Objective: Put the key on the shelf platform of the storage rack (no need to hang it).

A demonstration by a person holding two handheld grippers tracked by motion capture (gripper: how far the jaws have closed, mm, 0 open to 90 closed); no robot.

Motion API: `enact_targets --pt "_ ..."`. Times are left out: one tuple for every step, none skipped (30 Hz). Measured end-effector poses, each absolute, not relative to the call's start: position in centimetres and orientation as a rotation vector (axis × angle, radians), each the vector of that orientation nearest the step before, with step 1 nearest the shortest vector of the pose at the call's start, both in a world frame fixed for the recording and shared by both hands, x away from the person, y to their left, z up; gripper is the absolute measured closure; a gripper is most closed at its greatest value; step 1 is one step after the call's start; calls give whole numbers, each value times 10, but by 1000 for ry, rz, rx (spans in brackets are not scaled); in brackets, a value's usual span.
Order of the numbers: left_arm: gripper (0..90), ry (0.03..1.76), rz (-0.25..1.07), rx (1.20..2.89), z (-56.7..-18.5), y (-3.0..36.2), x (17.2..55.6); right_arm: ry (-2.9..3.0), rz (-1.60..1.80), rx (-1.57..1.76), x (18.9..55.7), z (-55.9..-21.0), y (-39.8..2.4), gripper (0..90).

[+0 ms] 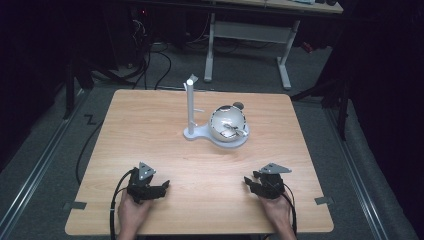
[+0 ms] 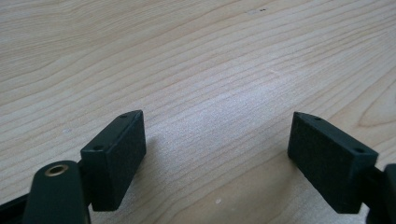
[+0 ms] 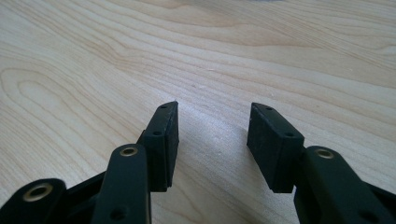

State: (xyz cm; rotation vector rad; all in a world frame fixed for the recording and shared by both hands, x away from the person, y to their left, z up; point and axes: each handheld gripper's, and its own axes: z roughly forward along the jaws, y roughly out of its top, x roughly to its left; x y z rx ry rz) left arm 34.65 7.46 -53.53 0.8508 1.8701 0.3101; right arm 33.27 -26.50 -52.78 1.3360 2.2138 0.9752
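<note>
A white stand [image 1: 190,107] with an upright post and a flat base sits at the middle of the wooden table [image 1: 150,130]. A round white bowl-like vessel [image 1: 228,124] rests on the base, to the right of the post. My left gripper [image 1: 164,186] lies near the front left edge, held in a hand. In the left gripper view its jaws [image 2: 217,119] stand wide apart over bare wood. My right gripper [image 1: 248,182] lies near the front right, also held. In the right gripper view its jaws [image 3: 215,108] are open with nothing between them. Both grippers are well short of the stand.
A white-legged desk [image 1: 247,32] stands on the floor beyond the table. Dark cables [image 1: 150,60] lie near it. A cable trails from each gripper off the front edge. Bare wood stretches between the grippers and the stand.
</note>
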Motion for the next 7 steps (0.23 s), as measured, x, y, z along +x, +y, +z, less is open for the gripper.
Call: enact_targets --pt "196 1870 310 851 -535 75 346 2215 973 1333 333 -528 -265 529" --pt "196 1868 311 854 -535 75 346 2212 973 1332 333 -528 -265 515" --pt "196 1867 311 855 -535 75 346 2211 976 1335 333 -528 -265 506" --pt "196 1868 312 855 -535 75 346 2211 979 1334 333 -529 -266 492" --pt "196 1869 311 853 -535 75 346 2213 979 1323 334 -529 -265 479" --pt "196 1868 311 854 -535 75 346 2215 975 1309 334 -529 -265 467" --pt "196 1869 311 853 -535 75 346 2216 969 1296 333 -530 -264 456"
